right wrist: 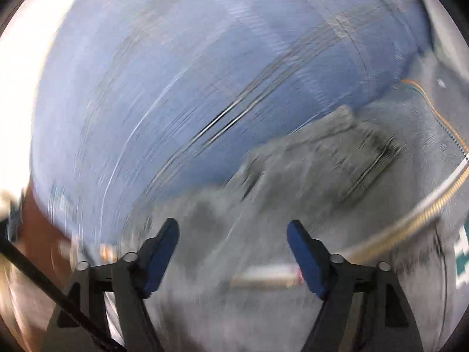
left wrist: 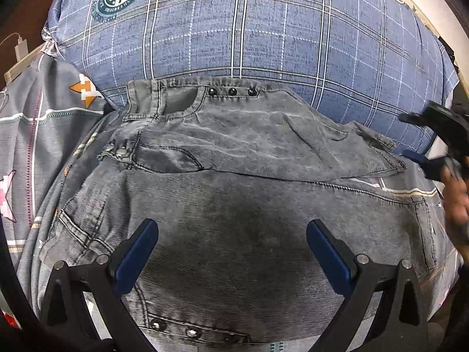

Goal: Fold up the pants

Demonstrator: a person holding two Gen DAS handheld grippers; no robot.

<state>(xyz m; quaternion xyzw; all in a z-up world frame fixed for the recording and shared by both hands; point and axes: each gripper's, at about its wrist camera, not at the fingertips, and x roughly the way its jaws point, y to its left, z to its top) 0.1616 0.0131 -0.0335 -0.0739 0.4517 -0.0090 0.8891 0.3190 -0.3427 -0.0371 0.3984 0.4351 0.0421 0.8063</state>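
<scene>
Grey denim pants (left wrist: 234, 182) lie folded on the bed, with the waistband and its dark studs at the far edge and one layer doubled over the top. My left gripper (left wrist: 231, 234) is open just above the near part of the pants and holds nothing. My right gripper (right wrist: 233, 234) is open and empty; its view is heavily motion-blurred, with the pants (right wrist: 307, 161) ahead and to the right. In the left wrist view the right gripper (left wrist: 433, 143) appears at the right edge beside the pants' right end.
A blue plaid pillow (left wrist: 234, 29) lies just behind the pants. A grey patterned bedsheet (left wrist: 35, 135) covers the bed. A white charger and cable (left wrist: 17, 50) sit at the far left. A pale wall or bed edge (left wrist: 425, 6) is at the upper right.
</scene>
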